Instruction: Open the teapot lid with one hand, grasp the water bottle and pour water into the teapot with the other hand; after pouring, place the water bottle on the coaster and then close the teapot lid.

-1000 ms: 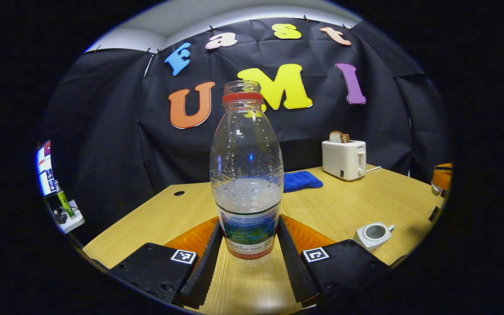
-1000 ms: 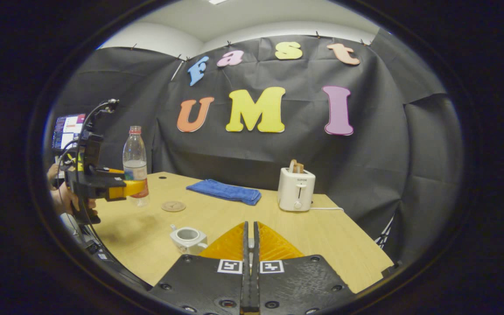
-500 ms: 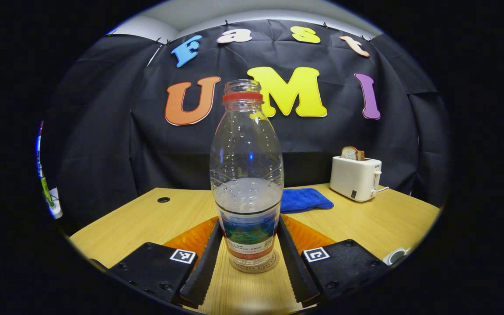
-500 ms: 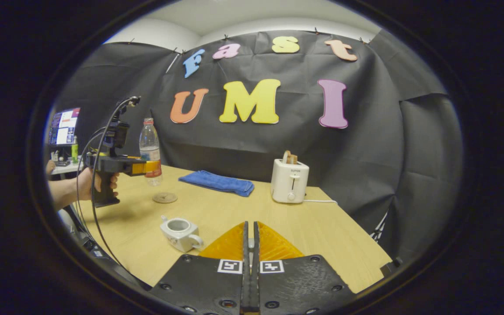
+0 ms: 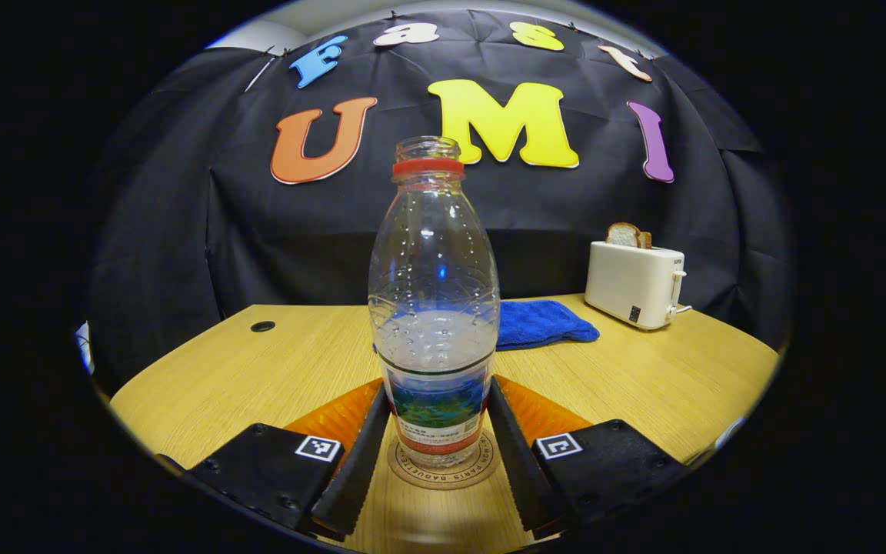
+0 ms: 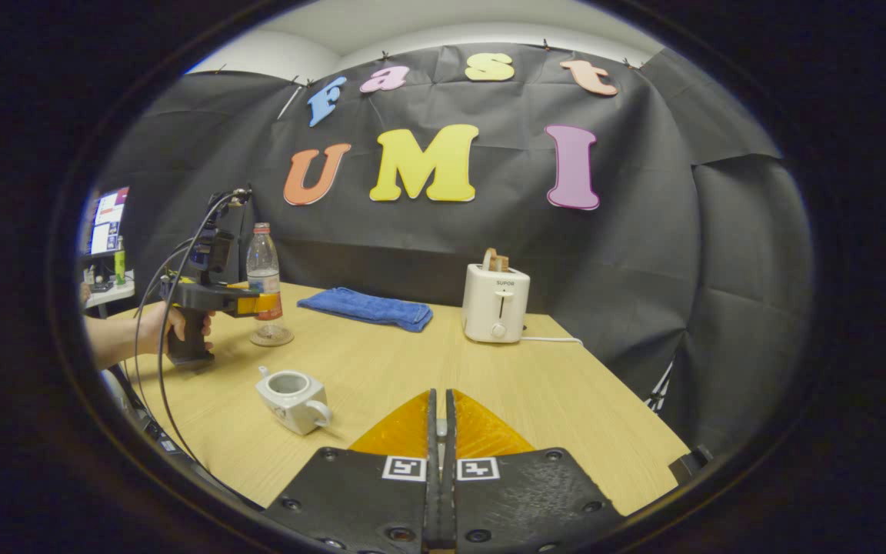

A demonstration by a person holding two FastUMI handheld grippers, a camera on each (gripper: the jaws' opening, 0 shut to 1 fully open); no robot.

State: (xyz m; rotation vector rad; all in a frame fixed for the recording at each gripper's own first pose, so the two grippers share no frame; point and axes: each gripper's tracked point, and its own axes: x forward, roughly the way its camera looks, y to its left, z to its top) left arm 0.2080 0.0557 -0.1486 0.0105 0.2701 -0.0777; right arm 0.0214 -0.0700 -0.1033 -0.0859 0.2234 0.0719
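A: Where is the water bottle (image 5: 434,308) held?
B: It is gripped upright by the left claw (image 5: 434,454) over the coaster (image 5: 443,471), at the table's (image 5: 258,377) far left.
A: And the right claw (image 6: 440,431)?
B: It is kept closed on nothing, near the lidless teapot (image 6: 291,388).

Your left gripper (image 5: 437,450) has black, screw-studded finger mounts with square black-and-white markers and ribbed orange wedges. Your right gripper (image 6: 439,431) matches. From it, black cables loop above your hand (image 6: 152,329) on a black grip.
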